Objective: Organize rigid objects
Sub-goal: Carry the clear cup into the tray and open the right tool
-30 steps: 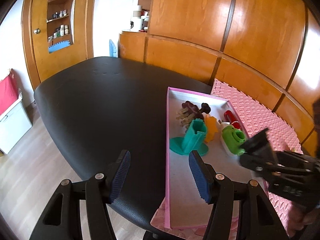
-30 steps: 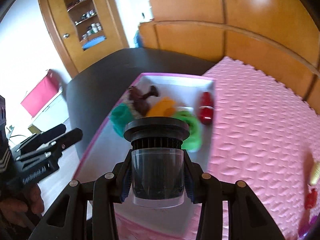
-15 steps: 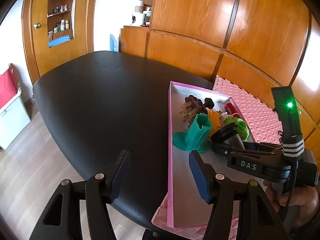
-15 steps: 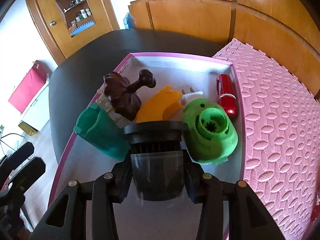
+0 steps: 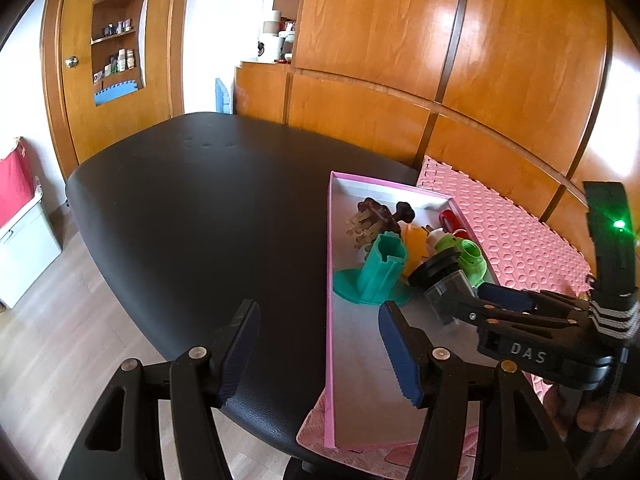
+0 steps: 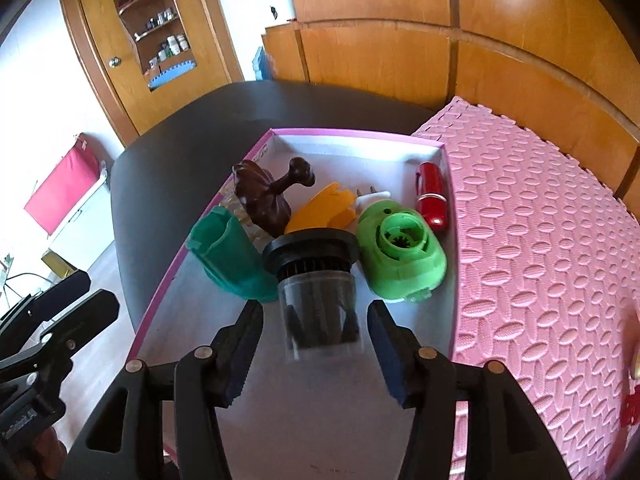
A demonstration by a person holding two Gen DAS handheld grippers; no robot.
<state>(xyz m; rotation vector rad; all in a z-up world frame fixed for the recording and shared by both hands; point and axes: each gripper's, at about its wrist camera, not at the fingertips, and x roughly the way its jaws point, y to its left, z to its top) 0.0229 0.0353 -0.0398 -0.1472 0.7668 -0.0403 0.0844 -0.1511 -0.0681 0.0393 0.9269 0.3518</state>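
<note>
A clear container with a ribbed black cap (image 6: 316, 280) lies in the pink-rimmed tray (image 6: 352, 134), between a teal stand (image 6: 228, 256) and a green housing (image 6: 400, 256). My right gripper (image 6: 316, 348) straddles it, and its jaws are opening, with a gap on each side of the container. Behind lie a brown piece (image 6: 260, 196), an orange piece (image 6: 324, 208), a white plug (image 6: 372, 196) and a red cylinder (image 6: 430, 192). My left gripper (image 5: 320, 352) stands open and empty over the table's near edge, left of the tray (image 5: 330, 280). There the container (image 5: 440, 276) shows at the right gripper's (image 5: 460, 300) tips.
The tray rests partly on a black table (image 5: 200, 208) and partly on a pink foam mat (image 6: 540, 240). Small red and yellow items (image 6: 632, 404) lie at the mat's right edge. Wooden wall panels (image 5: 400, 60) stand close behind. Floor lies below to the left.
The right gripper carried the container down into the tray beside the teal and green pieces, and its pads have parted from it. The left gripper stayed put.
</note>
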